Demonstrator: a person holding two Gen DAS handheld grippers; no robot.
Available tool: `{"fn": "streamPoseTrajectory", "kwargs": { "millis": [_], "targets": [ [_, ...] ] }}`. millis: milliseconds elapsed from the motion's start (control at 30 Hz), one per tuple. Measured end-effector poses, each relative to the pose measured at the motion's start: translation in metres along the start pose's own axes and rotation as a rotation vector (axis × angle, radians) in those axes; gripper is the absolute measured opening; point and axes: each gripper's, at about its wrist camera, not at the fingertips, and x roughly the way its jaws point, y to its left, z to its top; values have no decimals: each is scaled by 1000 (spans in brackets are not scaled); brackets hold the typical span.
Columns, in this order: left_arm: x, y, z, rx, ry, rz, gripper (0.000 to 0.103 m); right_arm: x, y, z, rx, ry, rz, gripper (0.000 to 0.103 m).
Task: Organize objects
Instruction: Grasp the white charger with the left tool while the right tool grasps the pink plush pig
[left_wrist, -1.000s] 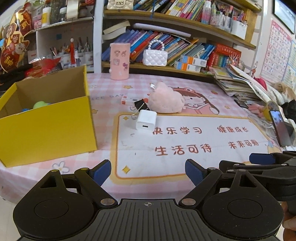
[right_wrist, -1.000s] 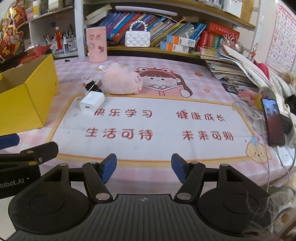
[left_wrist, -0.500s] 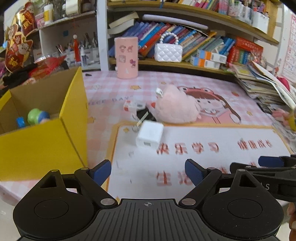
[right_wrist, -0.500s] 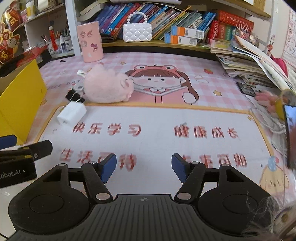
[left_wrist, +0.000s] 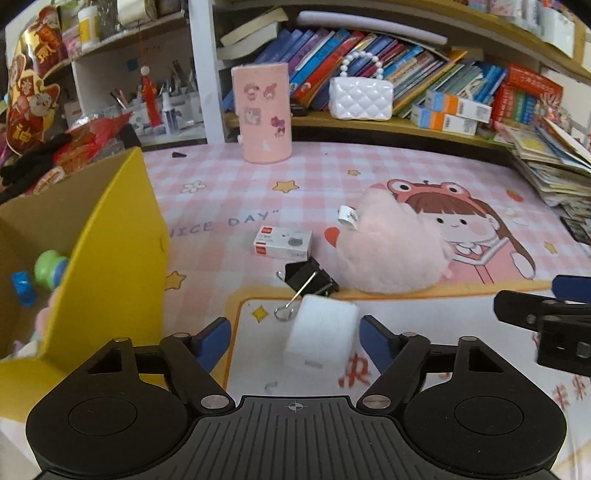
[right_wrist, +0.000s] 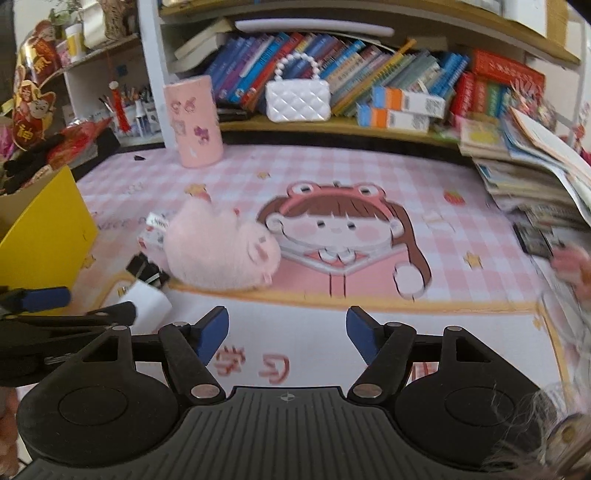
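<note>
Pink printed table mat (left_wrist: 229, 184) bearing, left, an open yellow box (left_wrist: 122, 236); centre, a pink plush toy (left_wrist: 391, 251); beside it a white charger block (left_wrist: 321, 332), black binder clip (left_wrist: 310, 275) and small white carton (left_wrist: 282, 240). Left gripper (left_wrist: 294, 338): jaws apart, just closing, charger block between them, right pad near it, contact unclear. Right gripper (right_wrist: 287, 332): jaws apart, just opening, nothing between them

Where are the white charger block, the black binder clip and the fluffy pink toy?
white charger block (left_wrist: 320, 334), left wrist view, on its top face.
black binder clip (left_wrist: 309, 274), left wrist view, on its black body.
fluffy pink toy (right_wrist: 218, 251), right wrist view, mid-body.
</note>
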Motion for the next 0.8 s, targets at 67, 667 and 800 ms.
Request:
{"fn": "streamPoseTrajectory", "kwargs": {
  "millis": [67, 667, 800],
  "targets": [
    [11, -2, 3, -6, 29, -21, 63, 3, 1, 6, -15, -4, 9, 69],
    [0, -2, -15, -27, 115, -91, 42, 66, 38, 39, -309, 3, 149, 82],
    [-17, 11, -26, -112, 122, -107, 42, 85, 58, 41, -436, -24, 163, 82]
  ]
}}
